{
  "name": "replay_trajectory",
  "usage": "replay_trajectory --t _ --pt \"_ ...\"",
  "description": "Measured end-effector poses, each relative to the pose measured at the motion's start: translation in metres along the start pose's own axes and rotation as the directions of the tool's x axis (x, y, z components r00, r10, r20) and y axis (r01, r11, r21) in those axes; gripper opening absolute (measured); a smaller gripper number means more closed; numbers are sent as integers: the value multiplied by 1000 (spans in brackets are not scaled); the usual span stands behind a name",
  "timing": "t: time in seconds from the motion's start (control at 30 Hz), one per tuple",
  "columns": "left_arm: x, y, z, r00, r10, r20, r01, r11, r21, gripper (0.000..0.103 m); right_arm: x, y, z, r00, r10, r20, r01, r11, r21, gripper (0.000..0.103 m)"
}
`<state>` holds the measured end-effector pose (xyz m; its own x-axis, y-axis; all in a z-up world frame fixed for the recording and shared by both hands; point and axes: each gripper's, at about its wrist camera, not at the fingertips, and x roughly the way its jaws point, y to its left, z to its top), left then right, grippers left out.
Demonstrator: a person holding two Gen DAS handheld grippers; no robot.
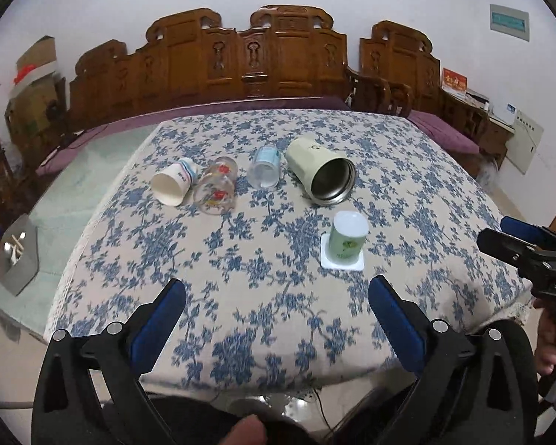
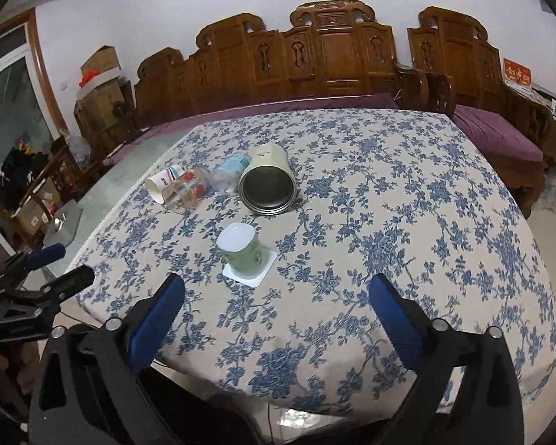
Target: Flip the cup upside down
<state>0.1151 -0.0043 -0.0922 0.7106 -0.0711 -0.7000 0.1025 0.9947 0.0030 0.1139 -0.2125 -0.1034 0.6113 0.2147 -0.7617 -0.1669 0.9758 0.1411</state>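
Note:
A green cup point(image 1: 348, 236) point(image 2: 242, 247) stands bottom-up on a white square coaster point(image 1: 341, 261) point(image 2: 250, 272) on the floral tablecloth. Behind it, several cups lie on their sides: a cream steel-lined tumbler point(image 1: 320, 171) point(image 2: 267, 183), a clear plastic cup point(image 1: 264, 167) point(image 2: 228, 175), a glass with red flowers point(image 1: 217, 186) point(image 2: 188, 188) and a white paper cup point(image 1: 174, 181) point(image 2: 162, 182). My left gripper point(image 1: 278, 298) is open and empty above the table's near edge. My right gripper point(image 2: 276, 296) is open and empty, right of the green cup.
The table point(image 1: 263, 326) point(image 2: 407, 222) is covered by a blue-flowered cloth. A carved wooden bench point(image 1: 278, 55) point(image 2: 315, 55) with purple cushions stands behind it. A grey object point(image 1: 18, 256) lies on the floor at the left. Boxes are stacked at far left.

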Motion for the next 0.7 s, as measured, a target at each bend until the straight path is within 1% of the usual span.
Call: replay_trajectory --t 0.1,0.23,0.33,0.57,0.7 --pt "-10 0 -7 1000 17 -12 -17 1000 2 95 -9 6 -5 1000 -16 13 16 1000 -6 100" --pt "-30 -2 -12 1000 20 13 -21 1000 11 95 -24 13 -7 999 -31 38 31 999 -12 100" --pt "-43 -4 -14 999 25 27 -26 1000 5 95 -39 17 -8 998 -21 63 22 1000 -10 100" --pt "-82 -13 -11 996 6 93 -7 1000 2 95 -82 29 -7 989 -17 148 20 1000 -17 100" --pt "-102 -17 -6 991 -7 136 8 1000 -3 95 -107 39 -6 978 -14 206 20 1000 -25 100"
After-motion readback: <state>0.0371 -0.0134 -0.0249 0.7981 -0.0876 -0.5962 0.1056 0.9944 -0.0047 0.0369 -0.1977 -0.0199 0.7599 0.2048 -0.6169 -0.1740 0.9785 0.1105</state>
